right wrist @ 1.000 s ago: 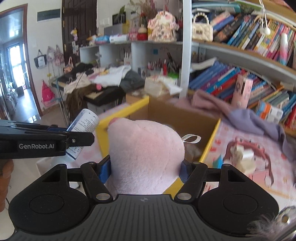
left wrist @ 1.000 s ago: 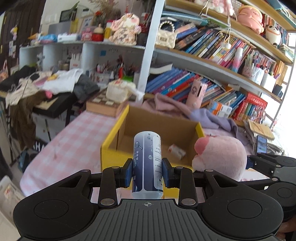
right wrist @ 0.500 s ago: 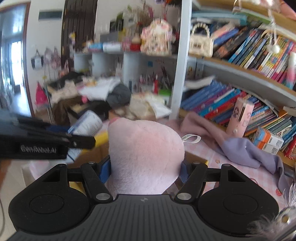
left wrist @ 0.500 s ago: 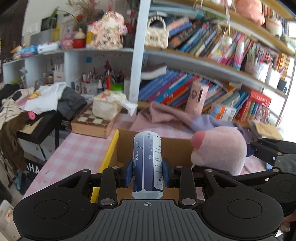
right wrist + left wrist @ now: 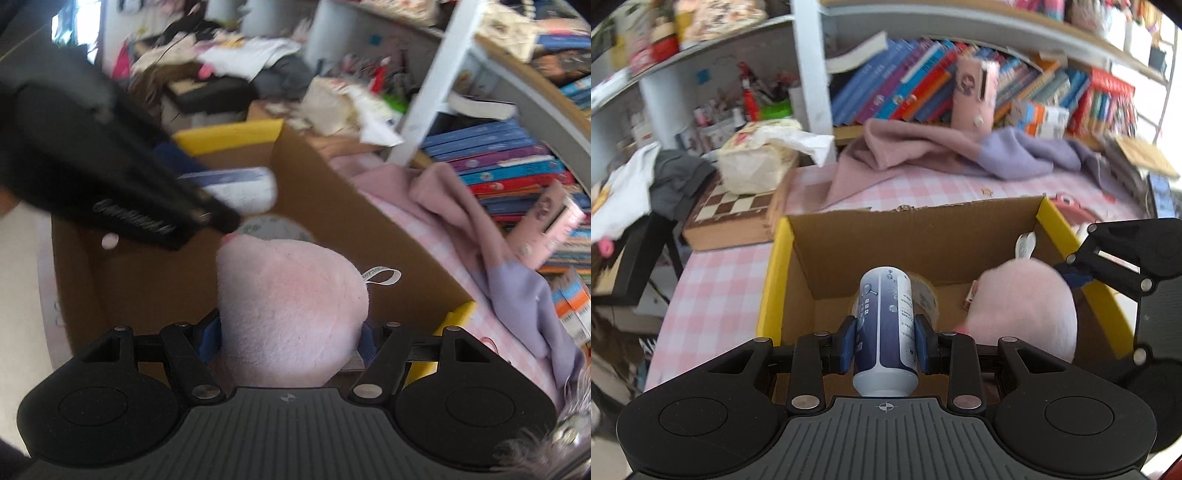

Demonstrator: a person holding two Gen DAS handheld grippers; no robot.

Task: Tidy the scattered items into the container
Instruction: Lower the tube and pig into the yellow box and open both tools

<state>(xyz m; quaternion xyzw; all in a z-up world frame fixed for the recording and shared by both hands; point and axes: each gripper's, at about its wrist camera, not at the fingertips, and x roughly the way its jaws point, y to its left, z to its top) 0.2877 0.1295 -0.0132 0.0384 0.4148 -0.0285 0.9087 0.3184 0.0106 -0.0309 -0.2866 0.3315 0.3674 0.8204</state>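
Lowered since the earlier frames, both loads now over the open yellow-rimmed cardboard box (image 5: pixel 1049 218): left tool (image 5: pixel 885 349) clamped on blue-and-white cylindrical bottle (image 5: pixel 886 325), right tool (image 5: pixel 291 336) gripping pink plush toy (image 5: pixel 291 310) beside it, releases pending.

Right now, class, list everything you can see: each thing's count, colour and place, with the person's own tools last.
Cardboard box: one, brown with yellow rim, on the checked tablecloth.
Bottle: one, blue-white, held over the box.
Plush toy: one, pink, held over the box.
Blanket: one, pink and lilac, behind the box.
Chessboard: one, brown, left of the box.
Books: many, mixed colours, on the shelf.
Left gripper: black, clamping the bottle.
Right gripper: black, clamping the plush toy.
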